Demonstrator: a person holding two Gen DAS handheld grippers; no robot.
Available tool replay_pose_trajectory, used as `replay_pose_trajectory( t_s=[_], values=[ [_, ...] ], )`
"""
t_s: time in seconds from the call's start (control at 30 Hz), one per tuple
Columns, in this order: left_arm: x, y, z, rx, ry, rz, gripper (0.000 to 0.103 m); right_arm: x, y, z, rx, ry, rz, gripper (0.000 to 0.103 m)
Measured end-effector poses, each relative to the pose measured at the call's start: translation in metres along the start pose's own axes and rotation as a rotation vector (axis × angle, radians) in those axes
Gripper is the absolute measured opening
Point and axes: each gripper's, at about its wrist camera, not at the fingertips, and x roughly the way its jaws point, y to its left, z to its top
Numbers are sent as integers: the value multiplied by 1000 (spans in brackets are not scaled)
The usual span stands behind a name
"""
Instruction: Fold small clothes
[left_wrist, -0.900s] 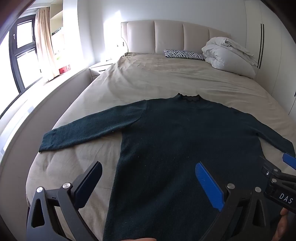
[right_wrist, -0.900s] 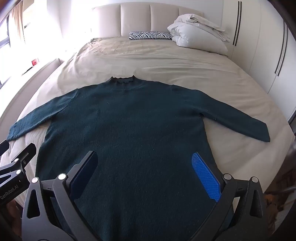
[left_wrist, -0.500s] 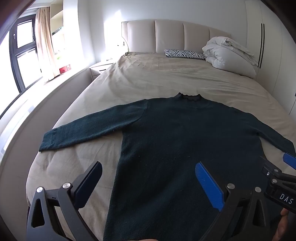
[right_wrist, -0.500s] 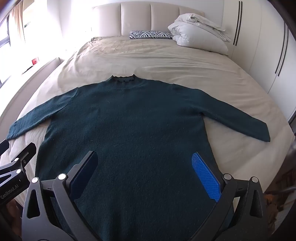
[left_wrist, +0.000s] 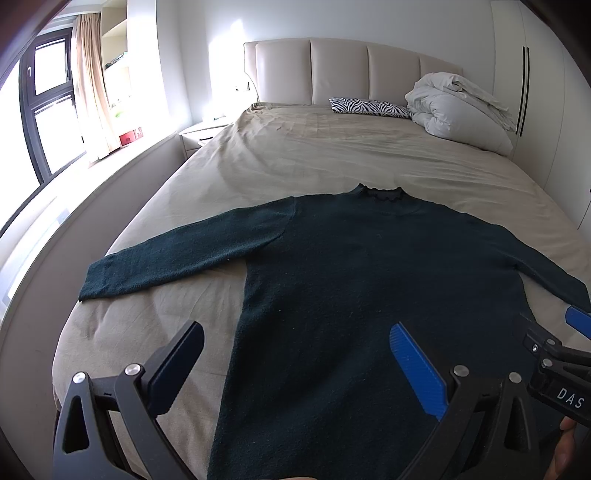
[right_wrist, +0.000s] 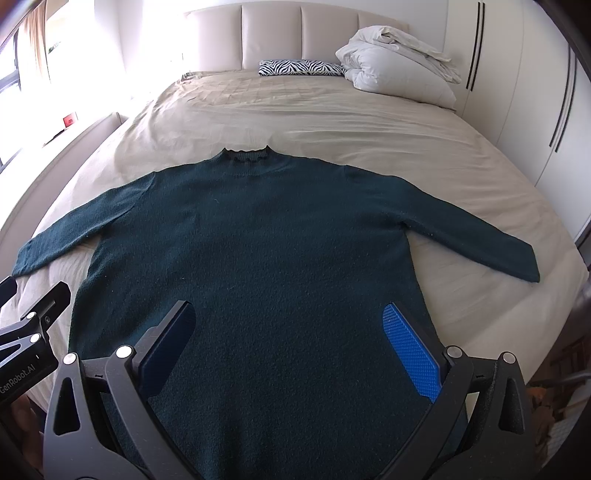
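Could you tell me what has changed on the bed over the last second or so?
Nothing has visibly changed. The dark green sweater lies spread flat on the bed, sleeves out, and the left gripper and right gripper stay open above its hem, holding nothing.

The bed (right_wrist: 332, 122) is covered by a beige sheet with shallow creases and is backed by a padded, panelled headboard (right_wrist: 295, 37) at the far end. A dark green sweater (right_wrist: 258, 258) lies flat and face-up on the near half of the bed, collar toward the headboard, both sleeves spread outward to left and right. A zebra-print pillow (right_wrist: 299, 68) lies at the far end, against the headboard. Just right of it sits a white bundle (right_wrist: 399, 70), apparently a folded duvet with a pillow, at the far right corner.
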Motion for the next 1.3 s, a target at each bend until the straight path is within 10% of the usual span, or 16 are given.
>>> replay_pose_trajectory(
  t_s=[1.3],
  values=[
    [4, 4, -1, 0, 5, 1, 103, 11, 3, -6, -2, 8, 0, 103]
  ],
)
